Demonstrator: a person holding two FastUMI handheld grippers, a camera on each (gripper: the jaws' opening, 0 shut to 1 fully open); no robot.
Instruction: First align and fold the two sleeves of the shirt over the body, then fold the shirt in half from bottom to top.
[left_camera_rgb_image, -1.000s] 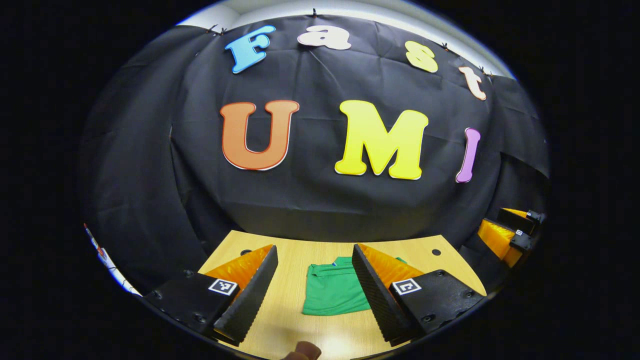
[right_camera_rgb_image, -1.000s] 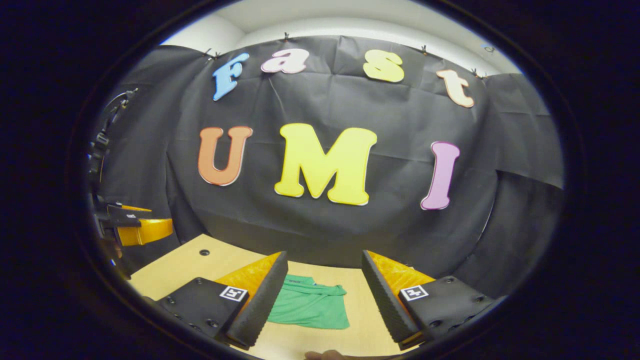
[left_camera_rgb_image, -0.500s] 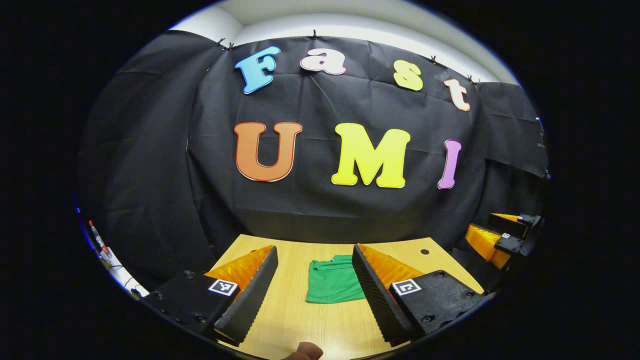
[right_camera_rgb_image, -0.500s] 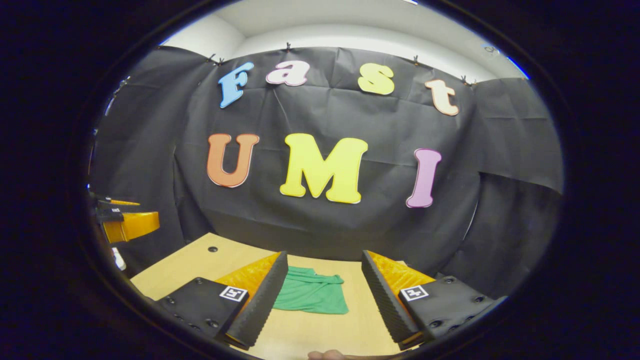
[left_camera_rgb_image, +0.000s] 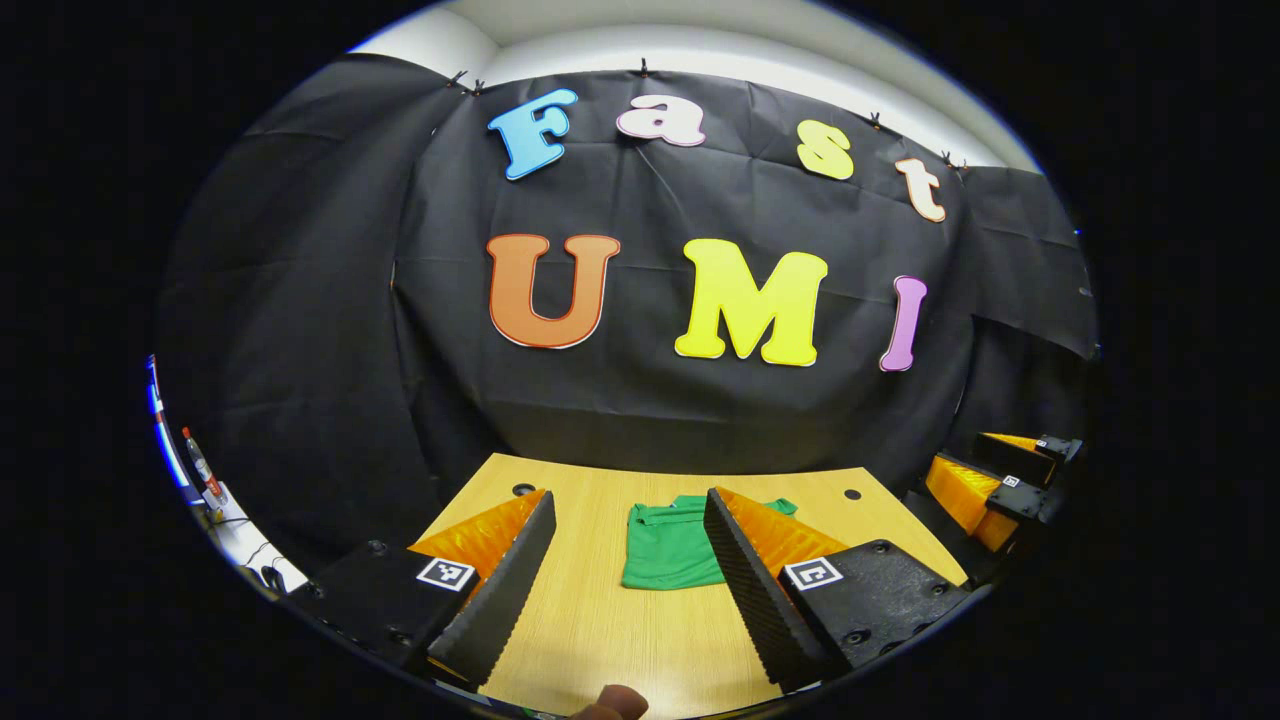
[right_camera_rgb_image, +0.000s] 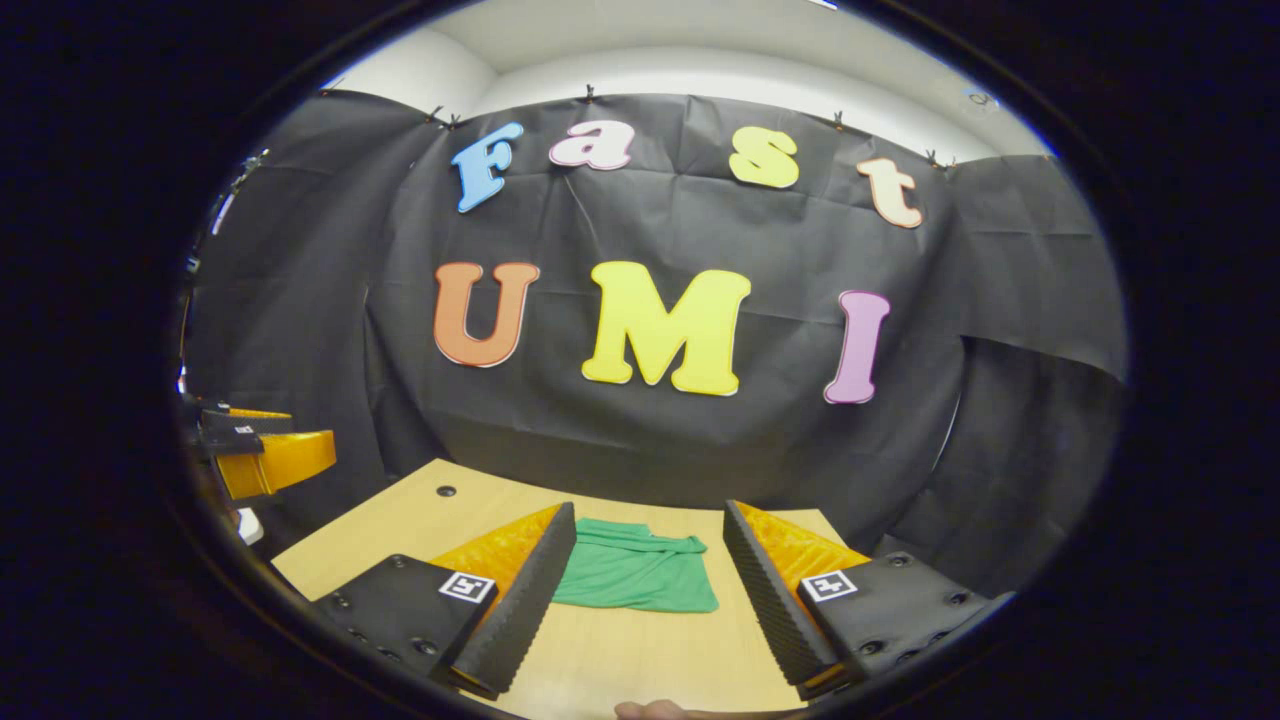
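A green shirt (left_camera_rgb_image: 668, 545) lies folded into a small rectangle on the far part of the light wooden table (left_camera_rgb_image: 620, 640). In the right gripper view the same shirt (right_camera_rgb_image: 635, 580) rests flat between and beyond the fingers. My left gripper (left_camera_rgb_image: 630, 525) is open, raised above the table and well back from the shirt, with nothing between its fingers. My right gripper (right_camera_rgb_image: 650, 535) is open too, also held back from the shirt and holding nothing. The right gripper (left_camera_rgb_image: 1000, 480) shows at the far right of the left gripper view; the left gripper (right_camera_rgb_image: 260, 450) shows at the left of the right gripper view.
The booth's black cloth wall (left_camera_rgb_image: 640, 400) stands just behind the table's far edge. Small round holes (left_camera_rgb_image: 523, 490) sit near the table's far corners. A fingertip (left_camera_rgb_image: 610, 703) shows at the bottom of the left gripper view.
Both grippers have drawn back from the shirt, which now looks smaller and farther off. The shirt itself has not moved. Both stay open.
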